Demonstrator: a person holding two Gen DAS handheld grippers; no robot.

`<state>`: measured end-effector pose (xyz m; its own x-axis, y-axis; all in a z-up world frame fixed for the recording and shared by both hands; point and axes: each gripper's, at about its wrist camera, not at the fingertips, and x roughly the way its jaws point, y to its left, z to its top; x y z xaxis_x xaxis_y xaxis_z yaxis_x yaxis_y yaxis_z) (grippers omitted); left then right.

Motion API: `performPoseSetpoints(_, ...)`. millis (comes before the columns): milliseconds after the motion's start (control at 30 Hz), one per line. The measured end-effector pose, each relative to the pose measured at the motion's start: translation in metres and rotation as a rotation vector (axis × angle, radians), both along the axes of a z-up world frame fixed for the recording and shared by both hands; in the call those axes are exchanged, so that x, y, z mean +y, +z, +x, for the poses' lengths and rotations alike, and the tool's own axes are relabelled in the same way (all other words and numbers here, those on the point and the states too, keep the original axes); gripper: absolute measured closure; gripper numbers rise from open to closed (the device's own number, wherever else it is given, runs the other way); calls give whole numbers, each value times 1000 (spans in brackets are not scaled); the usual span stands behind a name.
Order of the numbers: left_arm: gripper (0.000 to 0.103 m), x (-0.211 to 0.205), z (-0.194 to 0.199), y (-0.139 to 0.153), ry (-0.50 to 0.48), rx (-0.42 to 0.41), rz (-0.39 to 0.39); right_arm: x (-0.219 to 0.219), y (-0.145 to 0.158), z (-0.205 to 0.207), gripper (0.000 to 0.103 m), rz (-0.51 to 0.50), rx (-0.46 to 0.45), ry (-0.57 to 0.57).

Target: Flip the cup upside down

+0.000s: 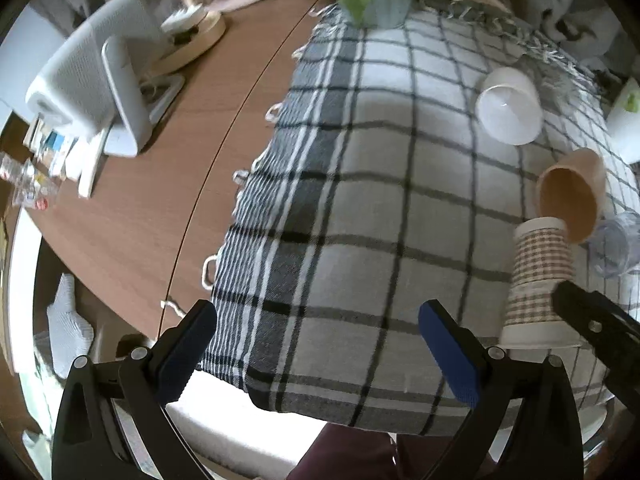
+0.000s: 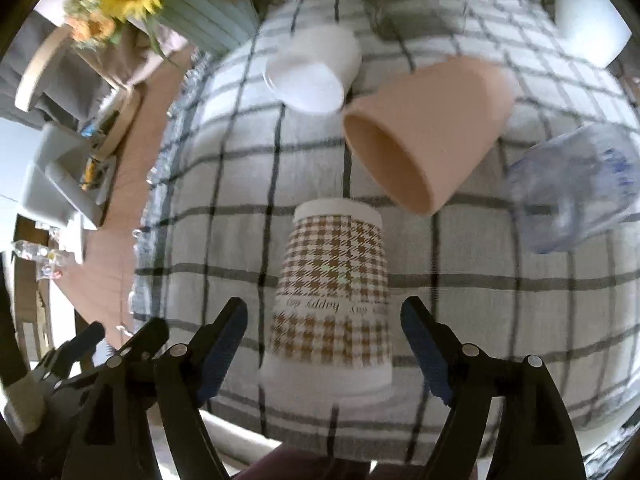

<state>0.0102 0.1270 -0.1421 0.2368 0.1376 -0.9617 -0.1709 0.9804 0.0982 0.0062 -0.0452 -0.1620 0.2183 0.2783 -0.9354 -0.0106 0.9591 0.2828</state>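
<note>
A wooden table (image 1: 160,184) carries a checked cloth (image 1: 360,200).

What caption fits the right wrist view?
Open right tool around an upside-down patterned paper cup on checked cloth.
</note>
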Motion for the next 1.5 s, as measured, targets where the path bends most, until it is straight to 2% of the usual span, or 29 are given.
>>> performPoseSetpoints(133,0,-25,8,12,-88,-14,-16,-22,33,-16,22,5,-72,-52)
performPoseSetpoints(267,0,-58,24,13,-179,37,-116,-49,56,-25,21,21,-123,-147)
performPoseSetpoints(333,0,-72,32,11,-208,60,-130,-67,63,-29,22,39,-138,-194)
performPoseSetpoints(467,0,-102,48,3,-255,100,-135,-96,68,-36,21,51,-151,-283)
performPoseSetpoints(600,0,-122,68,-14,-266,168,-181,-122,64,-40,21,72,-138,-360)
performPoseSetpoints(700,2,-133,79,-28,-266,196,-167,-135,59,-41,21,91,-122,-408)
performPoseSetpoints(800,6,-139,87,-39,-254,217,-153,-143,56,-40,21,86,-115,-426)
performPoseSetpoints(833,11,-141,89,-42,-252,219,-144,-145,55,-39,21,83,-113,-429)
performPoseSetpoints(933,17,-145,94,-48,-251,225,-131,-150,51,-36,21,76,-104,-434)
performPoseSetpoints(967,21,-146,97,-51,-251,230,-135,-151,50,-35,21,76,-99,-435)
performPoseSetpoints(1033,37,-145,98,-55,-243,246,-163,-152,48,-34,21,76,-89,-437)
performPoseSetpoints(1100,42,-145,98,-56,-236,253,-183,-152,45,-34,21,78,-83,-434)
performPoseSetpoints(1400,43,-127,85,-29,-223,129,-191,-145,49,-31,21,75,-97,-396)
performPoseSetpoints(1500,43,-125,85,-25,-245,122,-190,-143,49,-30,21,80,-95,-392)
